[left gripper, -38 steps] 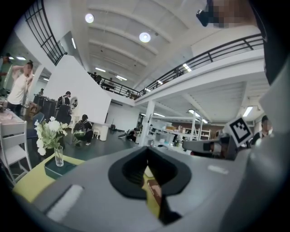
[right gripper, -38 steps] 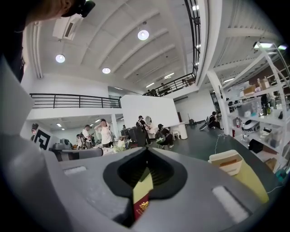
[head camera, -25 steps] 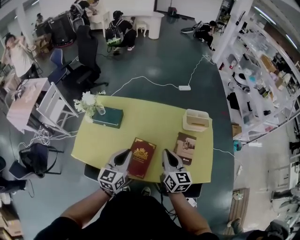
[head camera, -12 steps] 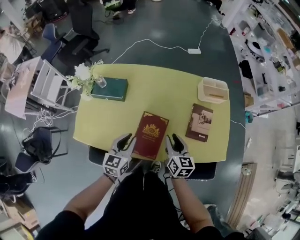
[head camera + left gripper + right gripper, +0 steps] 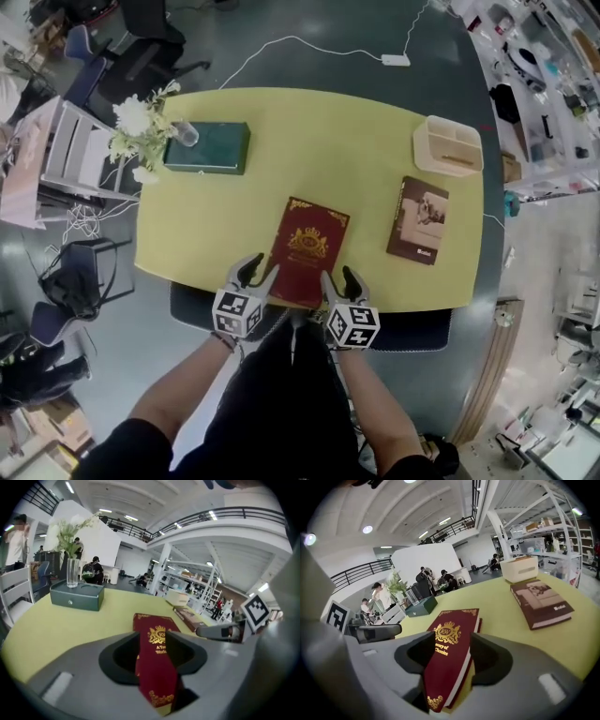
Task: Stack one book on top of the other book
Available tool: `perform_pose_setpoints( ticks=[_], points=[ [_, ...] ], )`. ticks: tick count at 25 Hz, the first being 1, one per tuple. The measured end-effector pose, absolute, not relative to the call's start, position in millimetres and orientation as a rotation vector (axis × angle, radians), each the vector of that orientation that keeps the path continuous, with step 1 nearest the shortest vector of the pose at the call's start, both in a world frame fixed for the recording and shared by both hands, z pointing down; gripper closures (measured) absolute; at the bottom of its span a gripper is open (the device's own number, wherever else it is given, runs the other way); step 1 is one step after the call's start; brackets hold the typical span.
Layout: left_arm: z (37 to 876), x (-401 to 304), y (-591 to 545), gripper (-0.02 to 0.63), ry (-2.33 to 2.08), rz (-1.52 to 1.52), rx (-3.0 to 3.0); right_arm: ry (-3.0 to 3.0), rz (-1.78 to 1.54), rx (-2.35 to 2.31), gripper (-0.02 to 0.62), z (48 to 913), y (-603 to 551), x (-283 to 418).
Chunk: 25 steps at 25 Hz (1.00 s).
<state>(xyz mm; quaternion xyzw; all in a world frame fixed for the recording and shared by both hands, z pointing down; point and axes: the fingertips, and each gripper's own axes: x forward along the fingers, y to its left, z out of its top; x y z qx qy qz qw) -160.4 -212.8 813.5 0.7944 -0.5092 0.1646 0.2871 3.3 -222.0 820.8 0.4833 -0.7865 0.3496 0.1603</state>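
Dark grey floor [image 5: 328, 70]; white cable runs to a power strip [image 5: 395, 60]. Yellow table [image 5: 319, 150] central. Black chair [image 5: 80, 281] left, shelving [image 5: 553, 103] right. Railed mezzanine [image 5: 234, 513] overhead. Ceiling lights [image 5: 70, 487] lit.

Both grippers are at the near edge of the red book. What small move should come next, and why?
Probably close both pairs of fingers on the near edge of the red book. The left gripper and right gripper have just been opening, and each gripper view shows that edge between open fingers, not pressed. The brown book lies apart, nothing stacked yet.
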Motion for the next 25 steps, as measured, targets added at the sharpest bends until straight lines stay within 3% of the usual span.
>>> perform_pose_setpoints(
  ticks=[10,25],
  points=[
    [870,-157,-210,0.373,-1.322,0.414,2.057,-2.201,1.118,1.357,0.341,876,-210,-10],
    [876,-139,-207,0.387,-1.362,0.388,1.982,-2.210,1.049,1.327,0.364,879,-221,-14]
  ],
)
